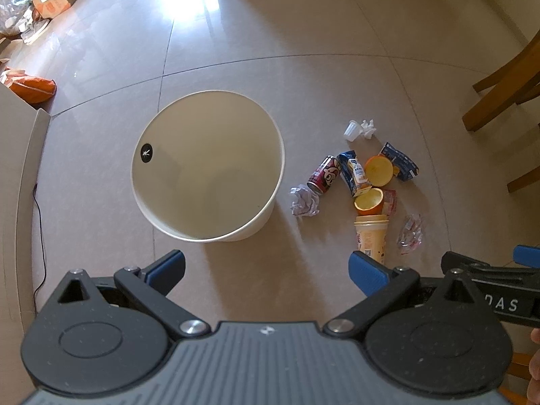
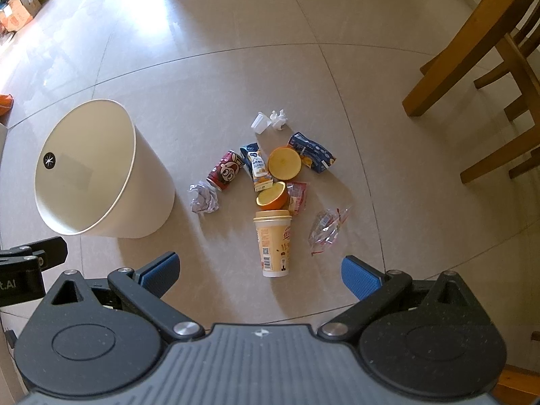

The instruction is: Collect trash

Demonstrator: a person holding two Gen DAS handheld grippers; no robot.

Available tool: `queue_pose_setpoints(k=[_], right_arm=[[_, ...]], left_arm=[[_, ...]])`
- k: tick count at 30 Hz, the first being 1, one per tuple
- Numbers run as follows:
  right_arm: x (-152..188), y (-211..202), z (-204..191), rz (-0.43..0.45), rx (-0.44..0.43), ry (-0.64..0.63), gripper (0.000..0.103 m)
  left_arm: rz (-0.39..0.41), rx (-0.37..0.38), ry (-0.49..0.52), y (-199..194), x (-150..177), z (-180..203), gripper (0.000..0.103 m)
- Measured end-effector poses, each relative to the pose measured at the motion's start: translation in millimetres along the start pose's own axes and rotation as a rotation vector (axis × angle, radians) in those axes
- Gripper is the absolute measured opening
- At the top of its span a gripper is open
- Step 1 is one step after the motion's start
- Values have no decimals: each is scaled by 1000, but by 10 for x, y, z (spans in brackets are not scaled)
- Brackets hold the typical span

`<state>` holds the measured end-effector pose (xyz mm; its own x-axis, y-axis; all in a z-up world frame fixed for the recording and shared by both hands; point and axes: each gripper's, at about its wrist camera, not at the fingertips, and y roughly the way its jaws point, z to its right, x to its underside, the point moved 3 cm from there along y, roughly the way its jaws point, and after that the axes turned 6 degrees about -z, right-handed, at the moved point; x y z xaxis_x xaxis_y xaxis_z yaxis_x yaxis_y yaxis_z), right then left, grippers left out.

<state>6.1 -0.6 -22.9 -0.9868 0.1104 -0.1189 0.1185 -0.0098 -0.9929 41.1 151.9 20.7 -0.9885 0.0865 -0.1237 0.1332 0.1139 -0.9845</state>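
Both hand-held grippers are hovering above the floor with jaws spread apart and nothing between them: left hand-held gripper (image 1: 266, 266) is facing the cream bin (image 1: 168, 229), right hand-held gripper (image 2: 258, 268) is facing the litter, probably so that one picks and the other tends the bin. Trash is lying in a loose cluster just beside the bin: yellow paper cup (image 2: 274, 243) on its side nearest the right jaws, two orange halves (image 2: 285, 163), red can (image 2: 225, 170), crumpled paper ball (image 2: 203, 199), clear wrapper (image 2: 326, 229), blue packets (image 2: 314, 153), small white cup (image 2: 260, 123). Bin interior is showing empty in the left view; the right view is showing its outer wall and the chair legs (image 2: 472, 50) more fully. Collection is judged not yet begun; the cup is looking the likeliest first pick.
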Motion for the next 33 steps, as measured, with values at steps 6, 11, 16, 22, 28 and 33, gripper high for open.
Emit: queue_pose_setpoints(k=[6, 11, 16, 22, 28, 33], right_arm=[[-24, 5, 13, -5, 3, 0, 103], [-38, 0, 24, -4, 5, 2, 103], [-30, 3, 35, -5, 3, 3, 103], [-29, 14, 53, -7, 2, 4, 103], [-28, 21, 50, -7, 3, 4, 103], [-31, 49, 29, -6, 4, 0, 103]], left_arm=[[-8, 5, 1, -5, -28, 6, 102], [-6, 6, 2, -16, -38, 7, 102], [-7, 6, -1, -12, -42, 1, 102], [-9, 2, 5, -4, -56, 5, 102], [-8, 0, 1, 9, -64, -5, 102], [-4, 0, -8, 31, -73, -33, 102]])
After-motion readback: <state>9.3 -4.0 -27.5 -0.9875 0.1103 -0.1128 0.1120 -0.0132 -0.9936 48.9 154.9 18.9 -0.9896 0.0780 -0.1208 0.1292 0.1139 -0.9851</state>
